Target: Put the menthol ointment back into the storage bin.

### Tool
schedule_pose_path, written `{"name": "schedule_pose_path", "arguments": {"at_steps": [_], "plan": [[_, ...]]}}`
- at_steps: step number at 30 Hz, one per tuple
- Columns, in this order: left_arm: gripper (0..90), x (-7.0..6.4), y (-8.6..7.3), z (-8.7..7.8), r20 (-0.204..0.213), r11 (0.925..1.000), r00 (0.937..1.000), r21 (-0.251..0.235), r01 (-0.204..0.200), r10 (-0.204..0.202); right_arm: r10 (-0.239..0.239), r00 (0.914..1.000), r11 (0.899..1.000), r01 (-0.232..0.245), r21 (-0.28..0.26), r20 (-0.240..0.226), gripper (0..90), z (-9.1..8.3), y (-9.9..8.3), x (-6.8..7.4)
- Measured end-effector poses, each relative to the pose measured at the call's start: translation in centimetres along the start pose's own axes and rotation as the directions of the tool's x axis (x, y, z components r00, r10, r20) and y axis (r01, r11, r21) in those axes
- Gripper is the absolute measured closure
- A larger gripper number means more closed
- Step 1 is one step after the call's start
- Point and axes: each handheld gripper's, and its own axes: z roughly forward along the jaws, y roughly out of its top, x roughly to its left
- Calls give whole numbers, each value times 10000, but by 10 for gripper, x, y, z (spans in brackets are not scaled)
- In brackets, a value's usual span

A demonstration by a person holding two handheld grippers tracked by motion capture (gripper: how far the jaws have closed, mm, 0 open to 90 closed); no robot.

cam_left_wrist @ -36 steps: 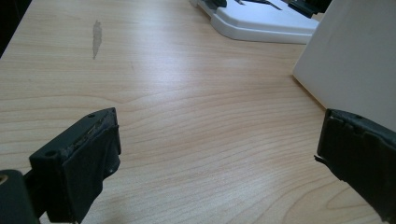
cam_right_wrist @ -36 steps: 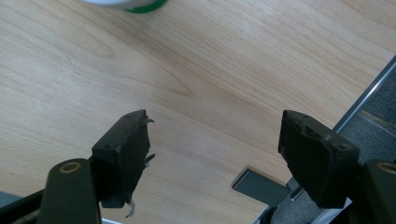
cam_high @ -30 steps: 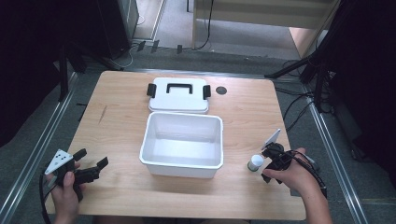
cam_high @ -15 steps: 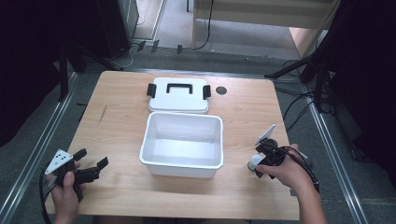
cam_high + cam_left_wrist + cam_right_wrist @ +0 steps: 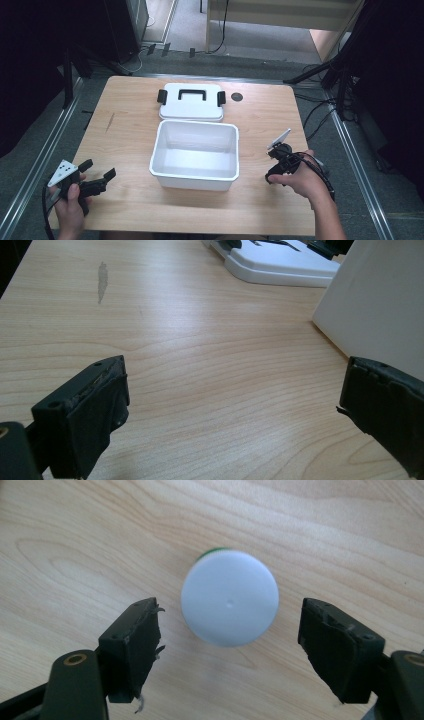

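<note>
Right gripper view: spread fingers (image 5: 131, 645) flank the white-capped bottle (image 5: 229, 604) — not yet gripped; the bin (image 5: 195, 150) stands empty, left gripper (image 5: 97, 180) spread too.

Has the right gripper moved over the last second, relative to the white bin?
Yes. The right gripper has shifted slightly toward the white bin and now stands over the white-capped bottle, jaws open on either side of it.
</note>
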Motion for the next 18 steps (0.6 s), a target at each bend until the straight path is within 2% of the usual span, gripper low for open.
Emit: {"name": "schedule_pose_path", "arguments": {"at_steps": [7, 12, 13, 14, 18], "plan": [[3, 0, 0, 0, 9, 10000, 10000, 0, 12, -12, 216, 9997, 9995, -219, -221, -140, 303, 0, 6, 0], [3, 1, 0, 0, 18, 10000, 10000, 11, -6, 6, 471, 9984, 9981, -483, -382, -317, 377, 0, 9, -1], [3, 0, 0, 0, 33, 10000, 10000, 16, 8, -8, 660, 9972, 9970, -674, -384, -351, 416, -1, 10, -2], [3, 0, 0, 0, 33, 10000, 10000, 16, 8, -8, 660, 9972, 9970, -674, -384, -351, 416, -1, 10, -2], [3, 0, 0, 0, 34, 10000, 10000, 21, 6, -6, 577, 9976, 9972, -595, -463, -384, 513, 0, 12, -2]]}}
